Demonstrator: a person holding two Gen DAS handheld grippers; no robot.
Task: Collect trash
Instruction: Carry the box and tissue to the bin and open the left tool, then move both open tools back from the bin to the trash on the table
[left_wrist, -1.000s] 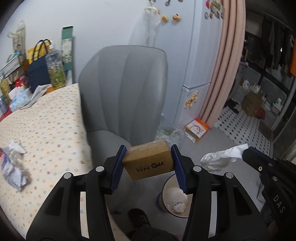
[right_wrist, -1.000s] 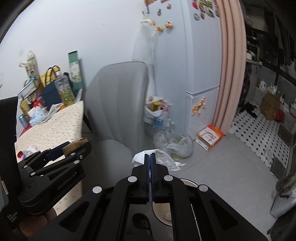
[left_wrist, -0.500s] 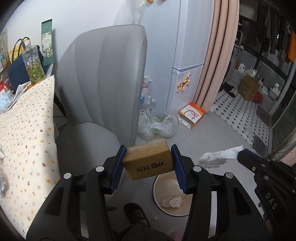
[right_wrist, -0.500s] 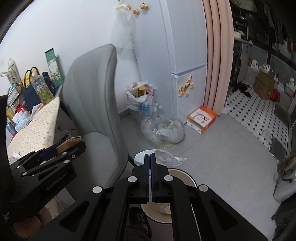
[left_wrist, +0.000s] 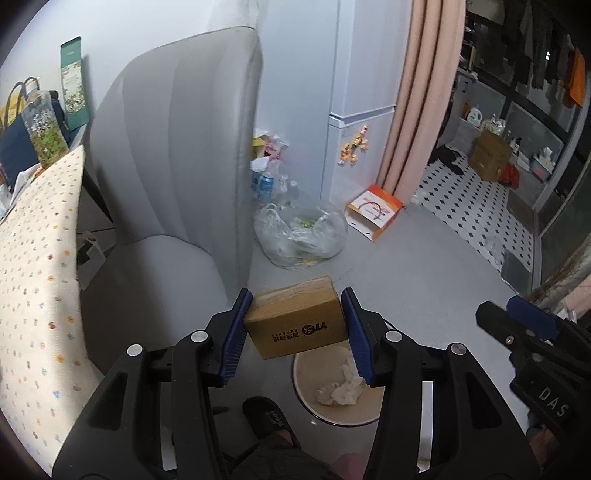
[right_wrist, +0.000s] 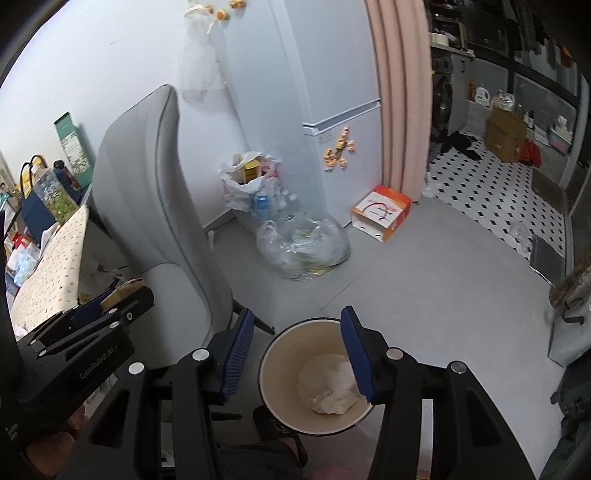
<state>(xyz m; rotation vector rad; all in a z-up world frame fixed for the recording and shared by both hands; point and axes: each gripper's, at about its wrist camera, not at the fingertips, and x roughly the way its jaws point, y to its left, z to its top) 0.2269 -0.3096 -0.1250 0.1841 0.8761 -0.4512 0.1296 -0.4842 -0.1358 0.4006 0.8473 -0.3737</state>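
The small cardboard box (left_wrist: 297, 320) sits clamped between the blue pads of the left tongs (left_wrist: 296, 332), held in the air with its printed face turned toward the camera. Directly below and just beyond those tongs stands the round cream bin (left_wrist: 334, 400) on the grey floor (left_wrist: 424, 266), with a crumpled white tissue (left_wrist: 341, 387) lying at its bottom.

The right tongs (right_wrist: 297, 350) hang over the same bin (right_wrist: 280, 354); their jaws are opening and nothing is between them, only the bin's mouth and the tissue (right_wrist: 334, 391) far beneath. In the left view the right tongs (left_wrist: 517, 321) show at the right edge, beside the box and apart from it.

To the left of both tongs rises a grey padded chair (left_wrist: 177, 158), and further left the bench (left_wrist: 37, 266) under a dotted cloth. Ahead of the tongs, past the bin, a clear plastic bag (left_wrist: 303, 236) of rubbish rests on the floor near a white fridge (left_wrist: 354, 92), with an orange-and-white carton (left_wrist: 375, 210) by a pink curtain (left_wrist: 421, 92). A dark slipper (left_wrist: 267, 417) shows below the left tongs.
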